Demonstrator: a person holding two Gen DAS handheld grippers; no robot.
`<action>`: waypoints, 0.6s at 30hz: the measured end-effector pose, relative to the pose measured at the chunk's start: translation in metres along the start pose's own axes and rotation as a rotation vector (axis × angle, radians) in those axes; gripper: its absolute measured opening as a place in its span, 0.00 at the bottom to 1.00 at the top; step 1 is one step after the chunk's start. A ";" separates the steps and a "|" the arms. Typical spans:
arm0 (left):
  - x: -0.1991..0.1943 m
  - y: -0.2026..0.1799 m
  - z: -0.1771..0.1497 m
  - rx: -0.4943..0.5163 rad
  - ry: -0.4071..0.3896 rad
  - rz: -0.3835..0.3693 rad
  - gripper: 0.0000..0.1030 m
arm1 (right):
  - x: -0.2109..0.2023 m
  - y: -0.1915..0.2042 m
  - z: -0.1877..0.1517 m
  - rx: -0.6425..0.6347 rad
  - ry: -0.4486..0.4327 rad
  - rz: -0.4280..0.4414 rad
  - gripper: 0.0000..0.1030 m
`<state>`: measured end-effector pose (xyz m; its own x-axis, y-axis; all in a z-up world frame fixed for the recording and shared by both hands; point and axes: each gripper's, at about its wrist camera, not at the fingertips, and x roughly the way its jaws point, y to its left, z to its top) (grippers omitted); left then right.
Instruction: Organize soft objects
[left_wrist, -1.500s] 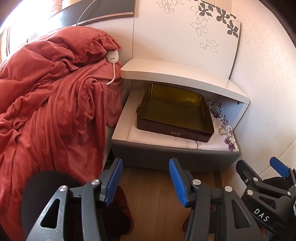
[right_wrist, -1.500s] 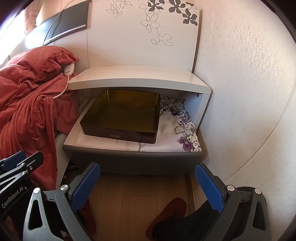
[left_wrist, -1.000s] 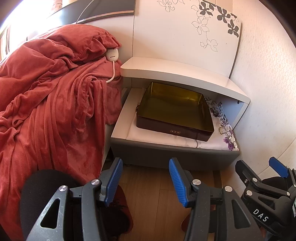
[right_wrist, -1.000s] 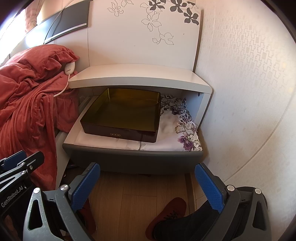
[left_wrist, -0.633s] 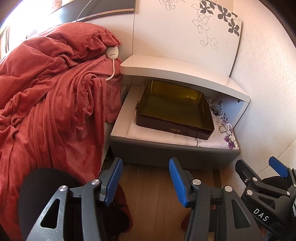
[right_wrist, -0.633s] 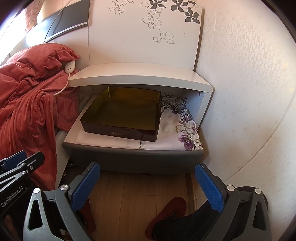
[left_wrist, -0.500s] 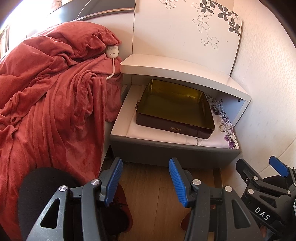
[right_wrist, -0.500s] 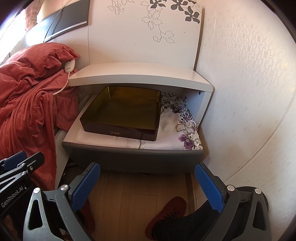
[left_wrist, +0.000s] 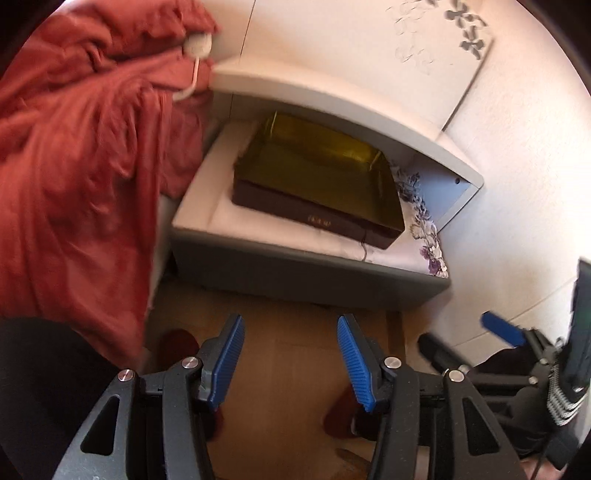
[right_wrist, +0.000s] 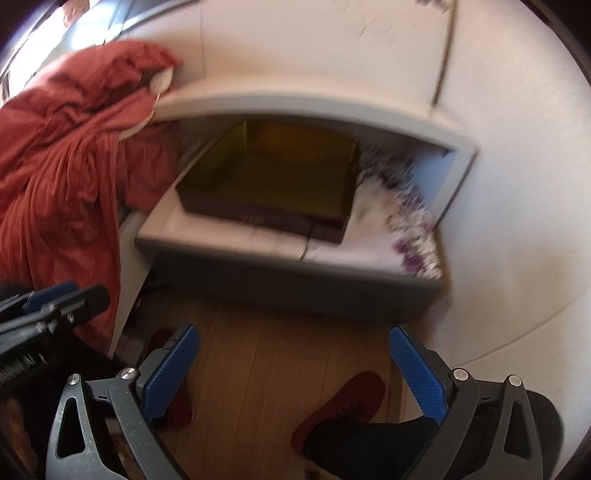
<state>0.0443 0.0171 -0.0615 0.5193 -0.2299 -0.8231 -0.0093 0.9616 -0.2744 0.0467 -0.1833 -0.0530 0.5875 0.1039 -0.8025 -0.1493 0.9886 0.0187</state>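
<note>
A rumpled red blanket (left_wrist: 77, 155) (right_wrist: 62, 155) hangs off the bed at the left and drapes down beside the nightstand. A floral cloth (left_wrist: 424, 229) (right_wrist: 402, 221) lies on the nightstand's lower shelf, under and to the right of a dark box with an amber lid (left_wrist: 317, 184) (right_wrist: 269, 181). My left gripper (left_wrist: 290, 358) is open over the wooden floor with nothing between its blue pads. My right gripper (right_wrist: 295, 373) is open wider, also empty, above the floor in front of the nightstand. Both current views are motion-blurred.
The grey nightstand (left_wrist: 306, 273) (right_wrist: 295, 291) has a white top shelf (left_wrist: 332, 99) and sits in the corner against a wall (right_wrist: 517, 184). A white corded controller (left_wrist: 197, 44) rests on the blanket. A person's red shoes (right_wrist: 340, 402) and dark trouser legs stand on the floor.
Both grippers have dropped and tipped downward, so the nightstand and blanket sit higher and nearer in view. Jaw openings are unchanged.
</note>
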 end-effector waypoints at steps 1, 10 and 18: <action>0.007 0.000 0.003 -0.002 0.024 -0.001 0.52 | 0.007 -0.001 0.000 -0.020 0.037 0.009 1.00; 0.075 0.015 0.030 -0.102 0.145 0.008 0.52 | 0.070 0.015 -0.003 -0.371 0.272 0.005 1.00; 0.128 0.042 0.049 -0.242 0.223 0.042 0.52 | 0.139 0.041 -0.020 -0.740 0.319 -0.169 1.00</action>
<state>0.1521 0.0360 -0.1537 0.3150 -0.2439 -0.9172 -0.2430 0.9135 -0.3263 0.1067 -0.1307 -0.1756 0.4112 -0.1867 -0.8922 -0.6300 0.6492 -0.4261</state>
